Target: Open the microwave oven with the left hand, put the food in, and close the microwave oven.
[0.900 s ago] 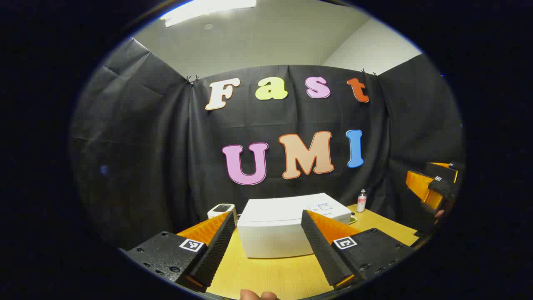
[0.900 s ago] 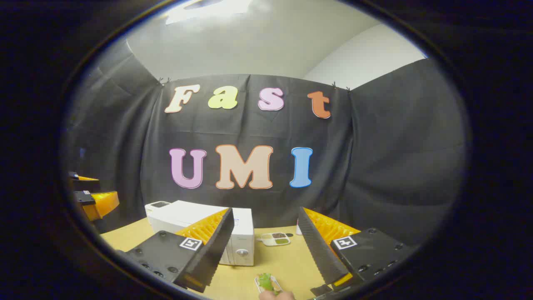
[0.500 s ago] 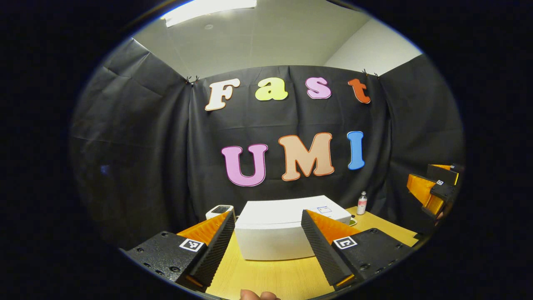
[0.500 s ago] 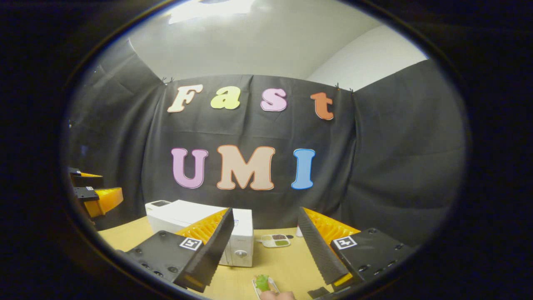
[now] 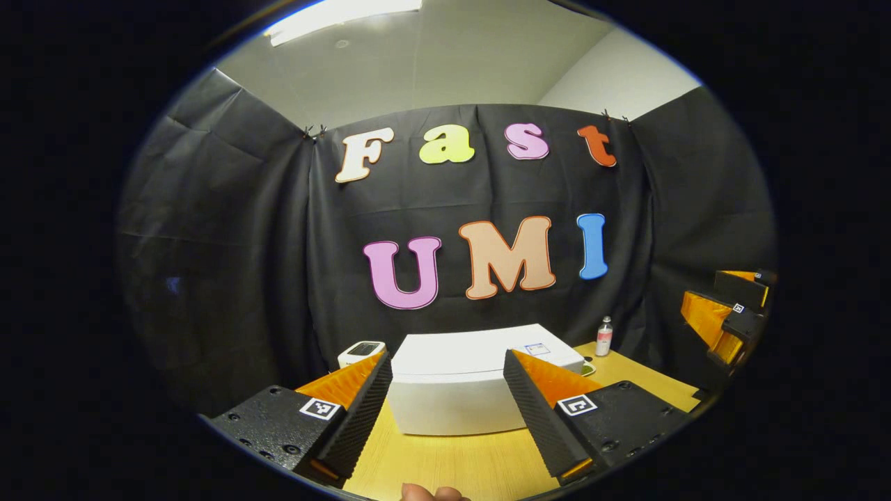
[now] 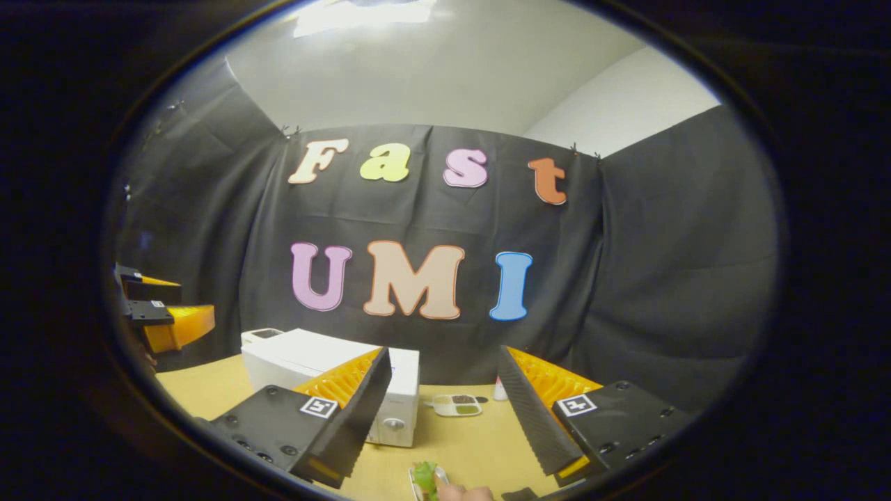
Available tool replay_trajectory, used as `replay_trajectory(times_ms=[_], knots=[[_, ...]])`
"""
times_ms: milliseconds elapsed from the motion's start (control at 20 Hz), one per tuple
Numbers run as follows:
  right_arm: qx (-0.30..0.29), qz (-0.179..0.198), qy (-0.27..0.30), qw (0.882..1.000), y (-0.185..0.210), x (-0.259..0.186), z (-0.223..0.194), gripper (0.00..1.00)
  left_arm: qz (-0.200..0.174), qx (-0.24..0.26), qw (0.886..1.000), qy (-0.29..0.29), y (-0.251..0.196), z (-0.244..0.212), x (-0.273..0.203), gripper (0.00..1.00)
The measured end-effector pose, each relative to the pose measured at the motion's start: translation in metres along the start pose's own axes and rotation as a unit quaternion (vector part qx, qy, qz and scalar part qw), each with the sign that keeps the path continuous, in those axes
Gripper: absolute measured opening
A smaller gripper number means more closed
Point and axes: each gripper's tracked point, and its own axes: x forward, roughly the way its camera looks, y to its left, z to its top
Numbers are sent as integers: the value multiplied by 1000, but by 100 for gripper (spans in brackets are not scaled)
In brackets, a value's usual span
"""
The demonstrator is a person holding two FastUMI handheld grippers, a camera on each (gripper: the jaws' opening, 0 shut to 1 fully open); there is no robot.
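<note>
The white microwave (image 5: 452,390) stands on the wooden table (image 5: 445,466), straight ahead of my left gripper (image 5: 446,355), which is open with nothing between its fingers. In the right gripper view the microwave (image 6: 306,351) sits at the left, with a knob (image 6: 393,423) on its front panel; one finger hides most of the front. A small plate of green food (image 6: 423,477) lies on the table just below my right gripper (image 6: 444,351), which is open and empty. The left gripper (image 6: 163,316) hangs at the far left, and the right gripper (image 5: 724,309) at the far right.
A small white device (image 5: 360,352) sits left of the microwave and a little bottle (image 5: 604,336) stands at the back right. A white compartment tray (image 6: 456,405) lies on the table (image 6: 480,438) beyond the food. A person's fingertip (image 5: 428,492) shows at the bottom edge.
Both grippers have drifted slightly: the microwave sits a little lower and farther left in the right gripper view. Both stay open and empty.
</note>
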Motion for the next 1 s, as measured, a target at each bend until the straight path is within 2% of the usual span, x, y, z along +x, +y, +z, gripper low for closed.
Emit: replay_trajectory(times_ms=[500,700,1000], knots=[[6,8,-5,1000,-8,11,-1,95,7,7,1000,5,-15,-8,8,97],[7,3,-4,1000,-16,14,-2,95,-3,15,1000,16,-29,-37,19,97],[-4,-5,10,1000,-36,2,-6,95,-40,-3,998,42,-75,-92,46,98]])
